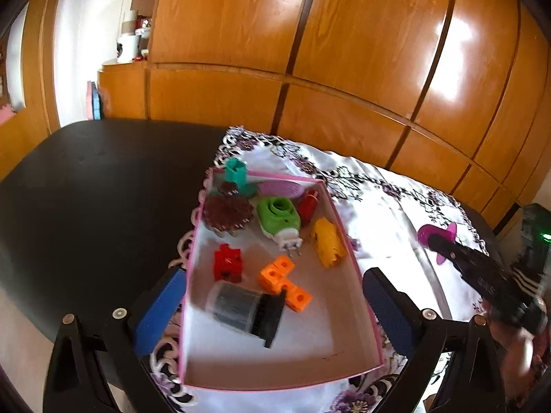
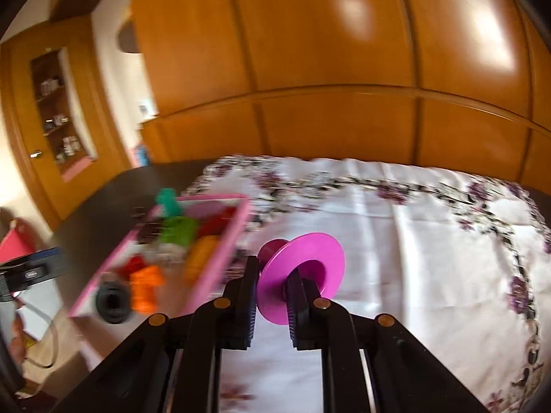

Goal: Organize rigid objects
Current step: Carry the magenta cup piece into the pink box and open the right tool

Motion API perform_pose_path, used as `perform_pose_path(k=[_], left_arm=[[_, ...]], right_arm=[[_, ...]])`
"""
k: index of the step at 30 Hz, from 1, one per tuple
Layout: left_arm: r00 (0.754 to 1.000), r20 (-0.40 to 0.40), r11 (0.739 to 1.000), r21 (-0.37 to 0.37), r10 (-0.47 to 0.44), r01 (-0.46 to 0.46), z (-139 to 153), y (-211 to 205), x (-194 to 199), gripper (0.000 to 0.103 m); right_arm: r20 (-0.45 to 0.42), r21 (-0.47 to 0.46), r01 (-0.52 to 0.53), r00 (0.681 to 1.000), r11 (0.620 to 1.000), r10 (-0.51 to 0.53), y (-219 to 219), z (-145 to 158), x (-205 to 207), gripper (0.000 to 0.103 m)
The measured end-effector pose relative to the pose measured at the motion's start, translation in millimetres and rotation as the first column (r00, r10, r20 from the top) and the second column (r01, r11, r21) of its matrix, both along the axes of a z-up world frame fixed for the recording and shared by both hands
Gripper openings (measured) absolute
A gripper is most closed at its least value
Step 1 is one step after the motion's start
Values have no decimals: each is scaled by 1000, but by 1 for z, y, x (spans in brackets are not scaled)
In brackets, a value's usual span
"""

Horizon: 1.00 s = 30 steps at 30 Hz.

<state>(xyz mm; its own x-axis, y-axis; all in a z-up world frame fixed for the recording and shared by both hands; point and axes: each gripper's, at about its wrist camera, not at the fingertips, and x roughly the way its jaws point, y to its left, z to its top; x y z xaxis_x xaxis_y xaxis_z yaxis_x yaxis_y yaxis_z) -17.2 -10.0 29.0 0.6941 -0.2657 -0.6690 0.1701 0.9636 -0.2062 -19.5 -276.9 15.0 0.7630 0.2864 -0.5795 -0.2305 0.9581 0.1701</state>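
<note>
A pink-rimmed box (image 1: 344, 227) sits on a floral white cloth (image 1: 389, 213) and holds several toys: a grey jar with a black lid (image 1: 241, 306), orange cubes (image 1: 284, 280), a red block (image 1: 227, 265), a yellow piece (image 1: 329, 242) and a green piece (image 1: 279, 216). My left gripper (image 1: 272, 309) is open, its blue pads astride the box's near end. My right gripper (image 2: 273, 285) is shut on the flange of a magenta spool (image 2: 303, 272), held above the cloth right of the box (image 2: 237, 237). The spool also shows in the left wrist view (image 1: 437, 237).
The cloth lies on a dark table (image 1: 96, 186). Wooden wardrobe doors (image 1: 344, 51) stand close behind the table. A cabinet with shelves (image 2: 58, 117) stands at the far left. Bare cloth (image 2: 430, 258) spreads right of the box.
</note>
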Motion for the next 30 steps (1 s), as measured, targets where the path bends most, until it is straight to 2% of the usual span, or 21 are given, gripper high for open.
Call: perform_pose_path(k=[6,13,22,24,30], left_arm=[[997,23,997,25,70,-70,7,18,0,103],[987,73,979,140,140,-149,10,26,-2,103],[984,58,972,159,167,-175,7,36,-2,103],[982,62,968,167,178,-186,7,37,-3,103],[978,77,964,172,192,-202,6,41,-6,103]], right_arm=[[-57,70,-154,986,986,158,50,3,-8,13],[-200,98,-266,939,959,281,95,-20,-7,13],[-347,43,-329,881,943,323,118,-51,0,13],[-353,16,-327,882,945,311,120,-52,2,14],[-350,14,-281,897,960,268,112,-46,7,28]])
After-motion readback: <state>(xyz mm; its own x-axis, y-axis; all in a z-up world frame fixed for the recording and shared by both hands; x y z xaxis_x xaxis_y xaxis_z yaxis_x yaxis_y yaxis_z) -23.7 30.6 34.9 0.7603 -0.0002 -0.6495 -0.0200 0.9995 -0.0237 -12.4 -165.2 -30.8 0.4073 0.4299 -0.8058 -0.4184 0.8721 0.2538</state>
